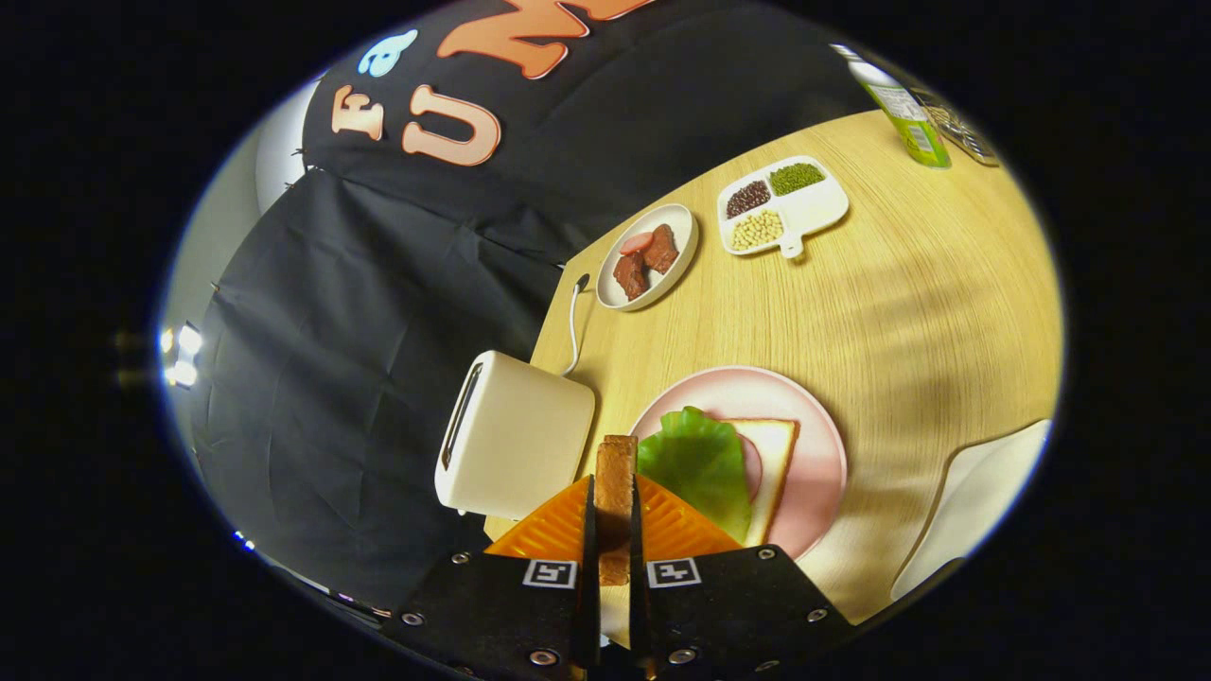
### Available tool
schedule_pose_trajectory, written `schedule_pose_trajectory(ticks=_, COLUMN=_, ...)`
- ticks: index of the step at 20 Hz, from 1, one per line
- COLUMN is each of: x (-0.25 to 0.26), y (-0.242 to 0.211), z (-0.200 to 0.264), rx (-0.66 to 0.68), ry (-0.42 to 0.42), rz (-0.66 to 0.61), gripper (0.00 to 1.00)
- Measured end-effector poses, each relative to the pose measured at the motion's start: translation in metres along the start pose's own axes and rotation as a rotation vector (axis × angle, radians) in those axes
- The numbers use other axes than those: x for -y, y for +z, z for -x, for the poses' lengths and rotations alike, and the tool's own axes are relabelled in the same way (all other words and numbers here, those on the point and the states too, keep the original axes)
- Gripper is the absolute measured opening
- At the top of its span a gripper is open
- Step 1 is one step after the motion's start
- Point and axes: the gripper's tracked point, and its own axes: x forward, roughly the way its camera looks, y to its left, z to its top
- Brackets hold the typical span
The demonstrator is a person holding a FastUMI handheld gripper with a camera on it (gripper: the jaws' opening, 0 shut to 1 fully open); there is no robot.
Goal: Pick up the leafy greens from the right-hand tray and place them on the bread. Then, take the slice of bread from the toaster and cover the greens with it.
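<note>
Black cloth hangs behind a pale wooden tabletop (908, 312) whose grain runs across it. Close to the camera, the claw (613, 530) is clamped on a slice of toasted bread (616, 482), held on edge between both fingers so that its browned crust points forward past the tips. Just ahead and a little to one side stands a cream toaster (516, 440), its slot facing the cloth, with a white cord (572, 326) trailing from its back across the wood. On the other side of the held slice sits a pink plate (814, 426); on it lies a second slice of bread (776, 459), with a pink round of what looks like sliced meat partly covered by a ruffled green lettuce leaf (698, 463) laid on top. The held slice is beside the plate's near rim, not over the leaf. Beyond the plate, near the tabletop's far edge, a small white dish (683, 260) holds brown chunks of meat and a pink piece. Next to it is a white divided dish (814, 213) with three wells of beans: dark red, green and pale yellow. Farther off stands a green bottle (913, 128). A white tray (984, 497) shows in part beside the pink plate.
</note>
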Motion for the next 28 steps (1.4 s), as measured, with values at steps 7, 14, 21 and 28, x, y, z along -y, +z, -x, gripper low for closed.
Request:
schedule_pose_trajectory(ticks=7, x=0.038, y=-0.004, z=-0.004, rx=0.019, ry=-0.061, rz=0.005, gripper=0.13)
schedule_pose_trajectory(ticks=14, x=0.045, y=-0.002, z=-0.003, rx=0.077, ry=-0.129, rz=0.115, gripper=0.19)
schedule_pose_trajectory(ticks=21, x=0.046, y=0.011, z=0.011, rx=0.184, ry=-0.239, rz=0.273, gripper=0.62)
schedule_pose_trajectory(ticks=28, x=0.011, y=0.044, z=0.046, rx=0.382, ry=-0.310, rz=0.467, gripper=0.82)
